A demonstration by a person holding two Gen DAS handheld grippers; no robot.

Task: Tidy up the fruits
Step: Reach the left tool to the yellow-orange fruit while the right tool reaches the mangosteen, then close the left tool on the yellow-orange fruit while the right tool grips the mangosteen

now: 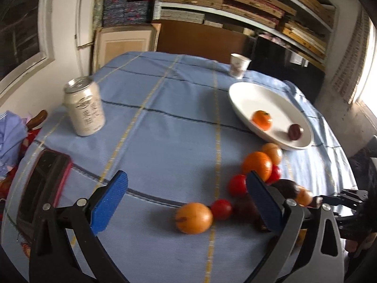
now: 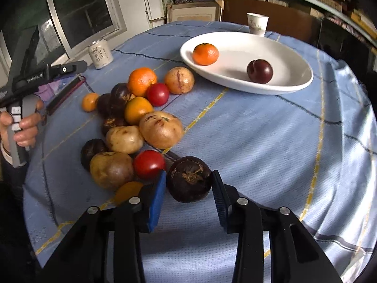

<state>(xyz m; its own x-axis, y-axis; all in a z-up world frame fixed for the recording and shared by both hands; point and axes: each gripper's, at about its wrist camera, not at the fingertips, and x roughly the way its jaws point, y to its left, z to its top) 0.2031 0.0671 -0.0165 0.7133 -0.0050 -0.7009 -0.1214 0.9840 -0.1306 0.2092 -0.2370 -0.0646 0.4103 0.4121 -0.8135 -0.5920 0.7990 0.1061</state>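
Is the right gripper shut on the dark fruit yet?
Cannot tell. The right gripper brackets the dark fruit closely, but contact isn't clear.

So on the bench [image 2: 271,141], right-wrist view: the plate [image 2: 294,85] sits up around 1 o'clock, with a mandarin [image 2: 205,54] in its left part and a plum [image 2: 260,71] to the right of that. A paper cup [image 2: 257,24] stands just behind the plate at 12. The can [image 2: 100,54] is way out at 10 o'clock, well apart from the plate. The fruit pile [image 2: 132,127] spreads from center toward 9, just in front-left of the plate. One dark round fruit [image 2: 189,178] lies at the pile's near edge, between the fingers of the right hand-held gripper [image 2: 188,189]. A phone [image 1: 41,188] lies at 8 o'clock in the left-wrist view, in front of the can.
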